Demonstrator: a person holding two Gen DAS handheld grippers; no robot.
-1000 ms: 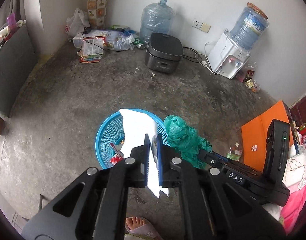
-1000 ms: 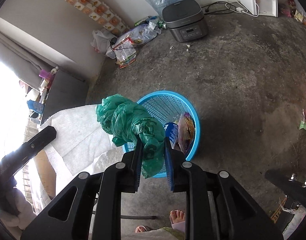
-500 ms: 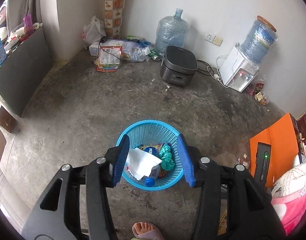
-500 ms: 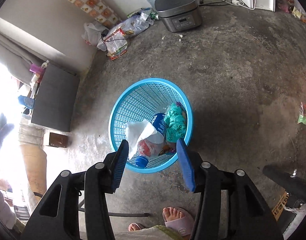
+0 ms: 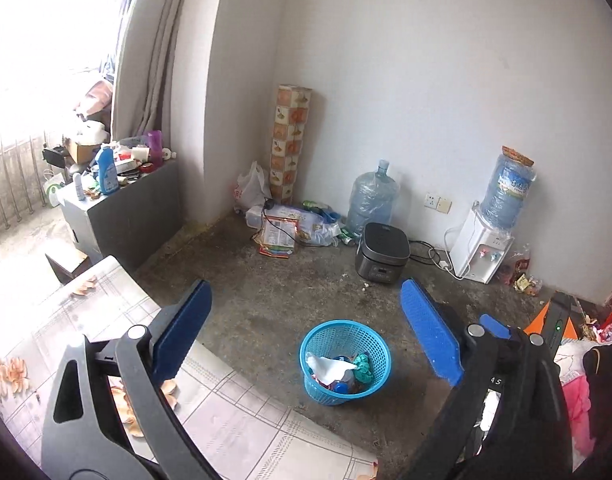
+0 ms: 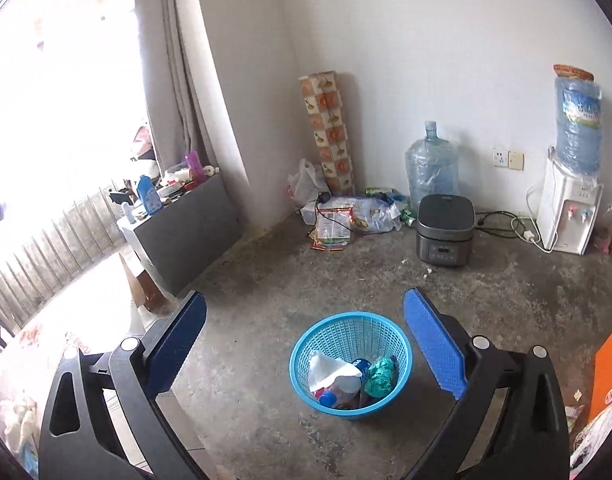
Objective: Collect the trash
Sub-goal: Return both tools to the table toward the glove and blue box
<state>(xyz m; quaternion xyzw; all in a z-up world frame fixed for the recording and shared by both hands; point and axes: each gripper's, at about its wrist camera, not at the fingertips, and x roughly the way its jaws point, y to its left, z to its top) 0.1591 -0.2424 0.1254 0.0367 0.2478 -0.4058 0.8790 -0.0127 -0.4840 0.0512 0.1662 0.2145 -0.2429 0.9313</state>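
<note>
A blue plastic basket (image 5: 345, 360) (image 6: 349, 364) stands on the concrete floor, far below both grippers. Inside it lie a white crumpled paper (image 5: 325, 365) (image 6: 325, 369), a green plastic bag (image 5: 362, 366) (image 6: 379, 374) and a plastic bottle with a blue cap (image 6: 337, 392). My left gripper (image 5: 304, 330) is high above the basket, its jaws opening wide with nothing between the blue pads. My right gripper (image 6: 304, 340) hangs likewise above the basket, jaws opening wide and empty.
A table with a floral cloth (image 5: 66, 344) fills the lower left. A rice cooker (image 5: 381, 259), water jug (image 5: 371, 200), dispenser (image 5: 483, 248) and snack packets (image 5: 278, 236) line the far wall. A grey cabinet (image 5: 122, 216) stands left; an orange board (image 6: 609, 372) right.
Both grippers let go of the white paper and the green bag, which dropped into the basket. Both then rose and tilted up, jaws spreading wide, so the basket looks much smaller.
</note>
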